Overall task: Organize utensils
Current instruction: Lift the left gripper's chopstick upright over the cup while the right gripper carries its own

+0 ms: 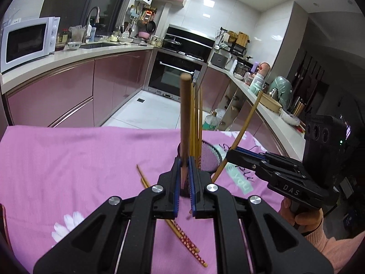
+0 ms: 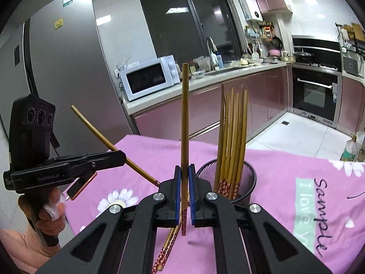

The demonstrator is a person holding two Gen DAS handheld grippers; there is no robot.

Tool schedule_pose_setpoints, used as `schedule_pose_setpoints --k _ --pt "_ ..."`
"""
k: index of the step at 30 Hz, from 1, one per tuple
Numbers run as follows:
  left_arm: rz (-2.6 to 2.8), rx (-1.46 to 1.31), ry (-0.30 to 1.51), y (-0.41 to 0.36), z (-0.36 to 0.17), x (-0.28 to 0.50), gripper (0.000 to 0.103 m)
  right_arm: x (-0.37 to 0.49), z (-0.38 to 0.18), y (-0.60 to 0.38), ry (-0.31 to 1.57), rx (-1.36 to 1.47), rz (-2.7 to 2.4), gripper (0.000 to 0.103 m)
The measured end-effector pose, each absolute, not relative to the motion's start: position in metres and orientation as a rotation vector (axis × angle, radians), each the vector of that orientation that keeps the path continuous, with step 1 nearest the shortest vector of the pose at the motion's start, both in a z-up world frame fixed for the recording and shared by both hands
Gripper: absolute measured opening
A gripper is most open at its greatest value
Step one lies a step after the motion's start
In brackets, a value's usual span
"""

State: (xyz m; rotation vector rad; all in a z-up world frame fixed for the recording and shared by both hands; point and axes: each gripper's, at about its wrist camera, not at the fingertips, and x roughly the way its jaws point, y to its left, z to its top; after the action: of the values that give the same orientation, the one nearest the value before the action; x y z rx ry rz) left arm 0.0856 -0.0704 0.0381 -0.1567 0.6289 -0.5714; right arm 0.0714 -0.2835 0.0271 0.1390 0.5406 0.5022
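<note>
Two grippers each clamp a single chopstick above a pink floral cloth; the left gripper holds its chopstick nearly upright between blue pads, while the right gripper pinches its own chopstick in the same vertical way, patterned red tip hanging below the jaws. Just ahead and right of the right gripper stands a black mesh cup, already packed with a bundle of chopsticks standing tip-down; from the left gripper the cup sits directly behind the held stick.

Risk appears to lie in the drop: both sticks are gripped low on their length, so a tall top-heavy span could swing or slip as it is carried; a tip striking the cup's rim or the crowded bundle may tip the light cup or bounce the stick onto the cloth; both grippers converging on one opening could also collide.

Several loose chopsticks lie on the cloth beneath the left gripper; slim, tan, red floral ends; how many is hard to count.
</note>
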Motion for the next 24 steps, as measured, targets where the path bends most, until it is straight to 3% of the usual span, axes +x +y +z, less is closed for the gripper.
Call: schedule_pose_setpoints --k 24 --pt "-0.624 -0.128 0.552 -0.093 0.085 0.104 0.007 0.061 0.058 -0.294 0.435 0.107 0.467 0.005"
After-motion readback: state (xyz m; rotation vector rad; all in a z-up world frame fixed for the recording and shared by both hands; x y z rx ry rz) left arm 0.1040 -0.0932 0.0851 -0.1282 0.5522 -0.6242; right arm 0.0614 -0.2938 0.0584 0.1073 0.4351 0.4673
